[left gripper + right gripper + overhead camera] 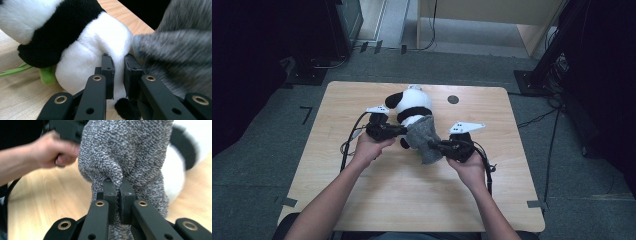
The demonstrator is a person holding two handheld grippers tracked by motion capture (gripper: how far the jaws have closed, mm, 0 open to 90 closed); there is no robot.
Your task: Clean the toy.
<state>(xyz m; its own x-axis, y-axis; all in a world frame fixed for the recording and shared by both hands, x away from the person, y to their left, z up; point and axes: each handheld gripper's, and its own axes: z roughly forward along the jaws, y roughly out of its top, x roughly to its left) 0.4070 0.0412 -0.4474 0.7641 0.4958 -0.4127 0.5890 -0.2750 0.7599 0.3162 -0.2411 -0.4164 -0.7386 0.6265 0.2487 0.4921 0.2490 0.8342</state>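
A black-and-white panda plush [412,102] lies in the middle of the wooden table [362,185]. A grey knitted garment [422,135] covers its lower half. My left gripper [403,131] comes in from the left. In the left gripper view its jaws [119,72] pinch the panda's white fur [87,45] right beside the garment's edge [175,55]. My right gripper [434,146] reaches in from the right and is shut on a bunched fold of the grey knit [125,150], lifted off the tabletop. Behind the knit, the right gripper view shows the other hand [50,150] and the blurred panda [175,177].
A green plush leaf piece [46,75] lies on the wood under the panda. A small dark round hole [453,99] sits near the table's far edge. Cables trail from both grippers over the table. Dark stands and cables occupy the floor around the table.
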